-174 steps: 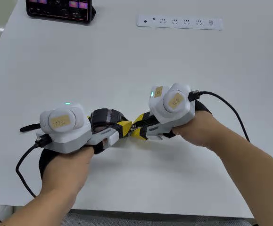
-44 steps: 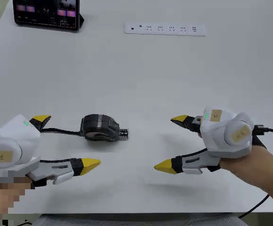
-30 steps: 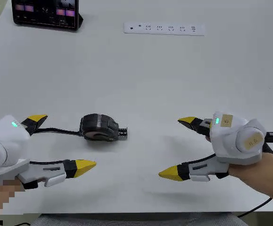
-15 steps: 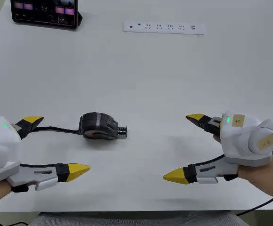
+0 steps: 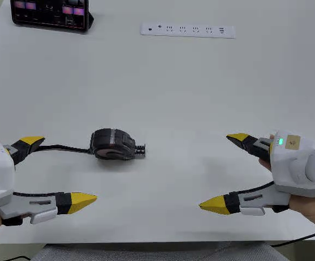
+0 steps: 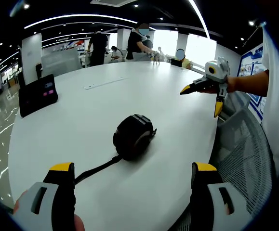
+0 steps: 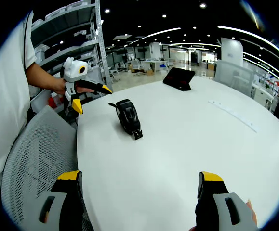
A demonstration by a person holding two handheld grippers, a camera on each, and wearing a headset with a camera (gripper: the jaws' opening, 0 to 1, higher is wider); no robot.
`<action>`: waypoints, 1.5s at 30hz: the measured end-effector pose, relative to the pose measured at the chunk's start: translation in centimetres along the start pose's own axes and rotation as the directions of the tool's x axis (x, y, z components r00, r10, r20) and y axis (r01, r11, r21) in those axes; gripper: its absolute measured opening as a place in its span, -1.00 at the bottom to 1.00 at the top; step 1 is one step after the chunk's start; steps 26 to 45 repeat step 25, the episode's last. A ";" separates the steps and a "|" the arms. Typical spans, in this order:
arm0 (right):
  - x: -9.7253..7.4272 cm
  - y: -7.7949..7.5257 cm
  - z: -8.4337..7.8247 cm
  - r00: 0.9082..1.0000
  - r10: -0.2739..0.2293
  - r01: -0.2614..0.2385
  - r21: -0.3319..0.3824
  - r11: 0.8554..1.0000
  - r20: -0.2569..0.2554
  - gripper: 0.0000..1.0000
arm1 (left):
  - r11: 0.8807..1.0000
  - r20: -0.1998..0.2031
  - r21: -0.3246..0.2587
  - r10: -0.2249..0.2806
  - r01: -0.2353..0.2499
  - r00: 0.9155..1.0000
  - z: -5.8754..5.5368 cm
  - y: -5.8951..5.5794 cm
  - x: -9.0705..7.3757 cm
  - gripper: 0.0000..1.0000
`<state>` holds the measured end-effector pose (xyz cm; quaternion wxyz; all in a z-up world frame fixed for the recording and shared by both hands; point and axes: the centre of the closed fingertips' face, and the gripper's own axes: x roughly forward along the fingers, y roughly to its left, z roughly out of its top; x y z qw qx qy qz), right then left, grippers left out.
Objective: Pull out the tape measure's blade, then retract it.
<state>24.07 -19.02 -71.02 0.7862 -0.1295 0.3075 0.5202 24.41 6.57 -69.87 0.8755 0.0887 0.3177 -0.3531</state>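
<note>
A black tape measure (image 5: 112, 145) lies on the white table (image 5: 162, 92) with its blade drawn in and a black strap trailing left; it also shows as the tape measure (image 6: 133, 136) and the tape measure (image 7: 128, 115). My left gripper (image 5: 59, 169) is open at the near left edge, well short of it, with nothing between its yellow-tipped fingers. My right gripper (image 5: 227, 171) is open at the near right, far from the case. The left gripper (image 7: 90, 97) and the right gripper (image 6: 201, 100) face each other across the table.
A white power strip (image 5: 187, 30) lies at the far side and a dark tablet (image 5: 49, 12) stands at the far left corner. A mesh chair (image 7: 38, 159) sits by the table's near edge. People stand far off in the room.
Both grippers have let go of the tape measure and drawn apart toward the near edge, left going left and right going right. The tape measure stays on the table, blade retracted.
</note>
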 end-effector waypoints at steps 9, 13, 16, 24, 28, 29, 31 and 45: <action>-1.0 -0.5 -0.8 1.000 -0.017 0.017 0.013 1.000 -0.013 0.98 | 1.000 -0.018 -0.006 -0.011 0.011 1.000 -0.4 -0.1 -0.1 0.98; -1.4 -0.7 -1.3 1.000 -0.023 0.023 0.021 1.000 -0.019 0.98 | 1.000 -0.027 -0.017 -0.014 0.014 1.000 -0.8 0.0 0.0 0.98; -1.5 -0.6 -1.6 0.999 -0.025 0.026 0.025 0.999 -0.025 0.98 | 1.000 -0.022 -0.017 -0.013 0.013 1.000 -0.7 0.0 -0.1 0.98; -1.9 -0.6 -2.2 0.999 -0.029 0.030 0.036 0.999 -0.034 0.98 | 1.000 -0.027 -0.010 -0.019 0.019 0.999 -0.9 -0.1 -0.1 0.98; -2.0 -0.6 -2.3 0.999 -0.029 0.031 0.037 0.999 -0.037 0.98 | 1.000 -0.029 -0.011 -0.022 0.022 0.999 -0.9 -0.1 -0.1 0.98; -2.0 -0.6 -2.3 0.999 -0.029 0.031 0.037 0.999 -0.037 0.98 | 1.000 -0.029 -0.011 -0.022 0.022 0.999 -0.9 -0.1 -0.1 0.98; -2.0 -0.6 -2.3 0.999 -0.029 0.031 0.037 0.999 -0.037 0.98 | 1.000 -0.029 -0.011 -0.022 0.022 0.999 -0.9 -0.1 -0.1 0.98; -2.0 -0.6 -2.3 0.999 -0.029 0.031 0.037 0.999 -0.037 0.98 | 1.000 -0.029 -0.011 -0.022 0.022 0.999 -0.9 -0.1 -0.1 0.98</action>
